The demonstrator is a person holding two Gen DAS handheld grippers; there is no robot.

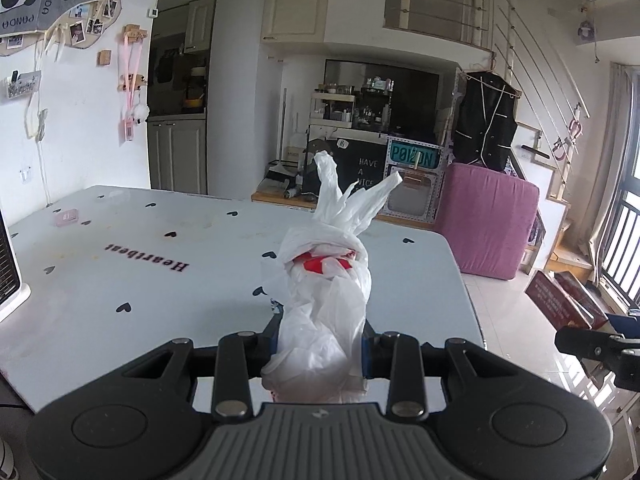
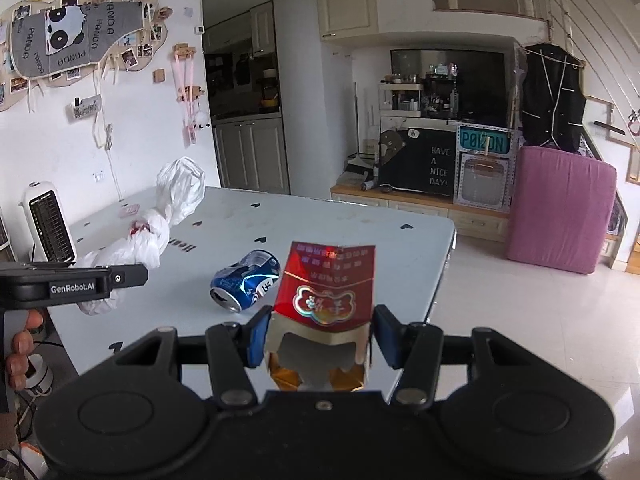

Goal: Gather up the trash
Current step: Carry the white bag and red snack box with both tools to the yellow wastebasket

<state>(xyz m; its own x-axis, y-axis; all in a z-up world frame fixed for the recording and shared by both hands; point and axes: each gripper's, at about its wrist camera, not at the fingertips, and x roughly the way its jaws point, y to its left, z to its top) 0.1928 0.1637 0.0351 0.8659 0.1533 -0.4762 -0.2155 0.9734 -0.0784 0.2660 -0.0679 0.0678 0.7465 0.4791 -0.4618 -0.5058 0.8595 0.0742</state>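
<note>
Above a heart-print white table (image 2: 360, 216), the left gripper (image 1: 320, 344) clamps a knotted plastic bag (image 1: 324, 292), the right gripper (image 2: 318, 336) a red carton (image 2: 326, 292); next likely binning them, crushed blue can (image 2: 246, 280) remaining.

Black gripper (image 2: 318, 334), blue pads (image 2: 256, 336), silver screws.
</note>
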